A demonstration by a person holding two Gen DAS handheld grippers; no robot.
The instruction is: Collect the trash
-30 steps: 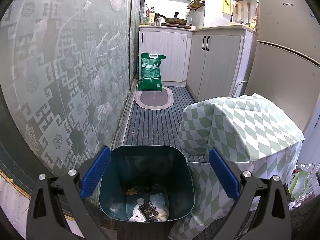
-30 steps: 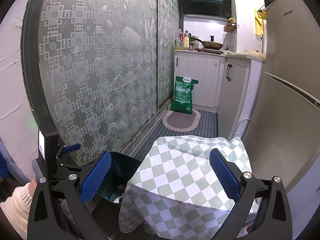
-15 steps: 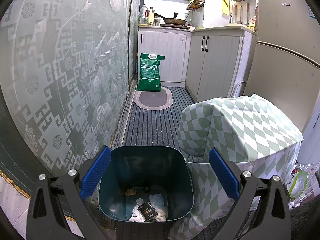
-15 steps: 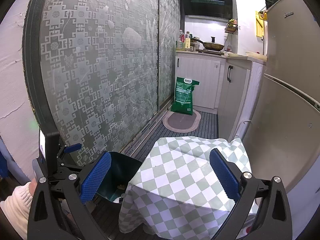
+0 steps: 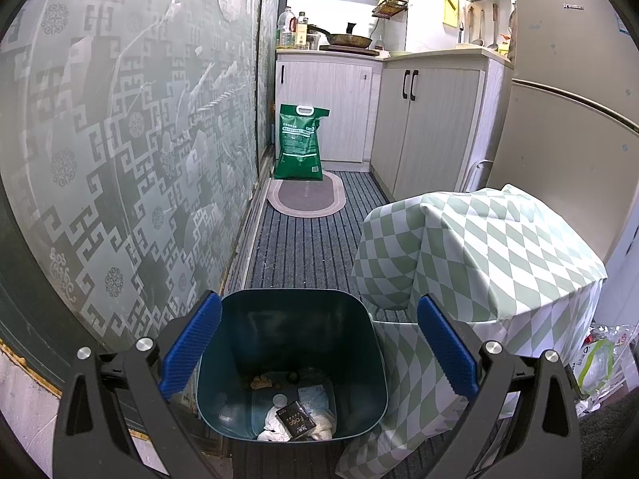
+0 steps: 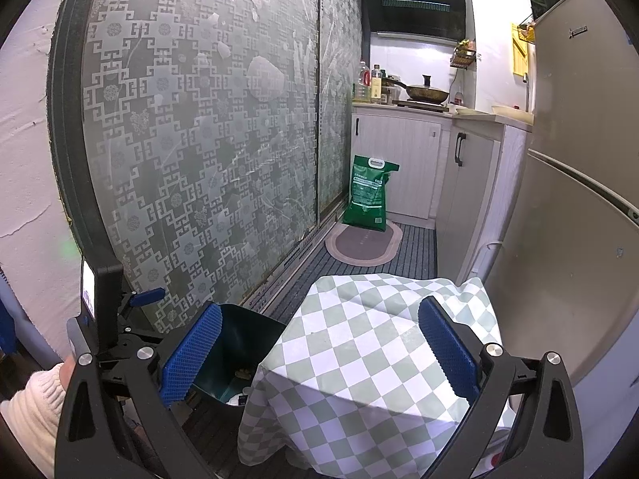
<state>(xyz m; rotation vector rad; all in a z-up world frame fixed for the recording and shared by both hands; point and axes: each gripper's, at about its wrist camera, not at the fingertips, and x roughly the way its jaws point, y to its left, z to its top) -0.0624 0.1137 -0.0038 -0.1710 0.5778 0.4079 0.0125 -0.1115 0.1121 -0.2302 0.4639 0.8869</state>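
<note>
A dark teal trash bin stands on the floor right under my left gripper, which is open and empty above its mouth. Inside the bin lie white crumpled paper, a small black packet, a bottle cap and brown scraps. My right gripper is open and empty, held over a table covered by a green-and-white checked cloth. The bin shows at its lower left, with the left gripper device and a cream sleeve beside it.
A patterned frosted glass sliding door runs along the left. The checked-cloth table stands right of the bin. Farther off are a striped floor mat, an oval rug, a green sack, white cabinets and a fridge.
Both views have shifted only slightly; the right gripper has drifted a little higher and back. Both grippers stay open and empty.
</note>
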